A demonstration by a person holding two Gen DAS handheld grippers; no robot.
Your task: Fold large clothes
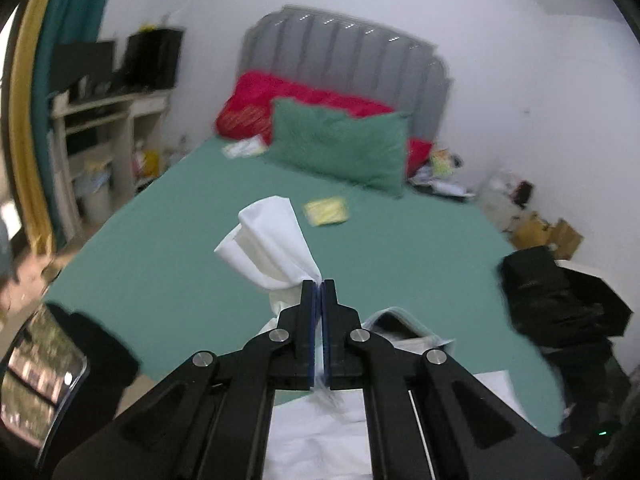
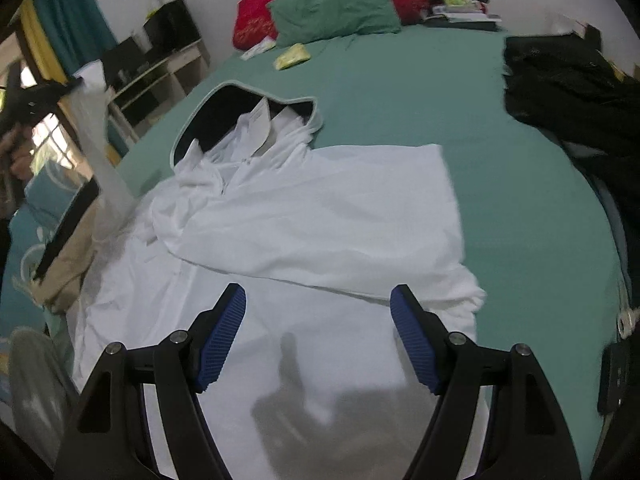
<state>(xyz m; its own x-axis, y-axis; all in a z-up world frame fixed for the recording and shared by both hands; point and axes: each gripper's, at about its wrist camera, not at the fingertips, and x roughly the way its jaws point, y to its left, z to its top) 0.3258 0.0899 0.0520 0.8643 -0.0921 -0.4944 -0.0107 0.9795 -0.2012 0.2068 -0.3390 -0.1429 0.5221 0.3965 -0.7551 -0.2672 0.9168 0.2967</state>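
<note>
A white hooded jacket [image 2: 304,216] lies spread on the green bed [image 2: 500,208], its hood [image 2: 248,120] toward the pillows [image 2: 336,12]. The left claw [image 1: 319,282] is clamped tight on the jacket's sleeve [image 1: 272,240], lifted off the bed. The right claw [image 2: 318,304] hangs above the jacket's lower part, fingers apart and holding nothing. Dark clothes [image 2: 568,88] sit at the bed's right edge.

The white hoodie [image 2: 320,208] looks like thin, smooth matt cloth with soft creases. The bed sheet [image 2: 520,184] is matt green fabric. The right gripper [image 2: 318,336] is matt black plastic, with ribbed blue rubbery pads [image 2: 222,340] and shiny metal pins.
</note>
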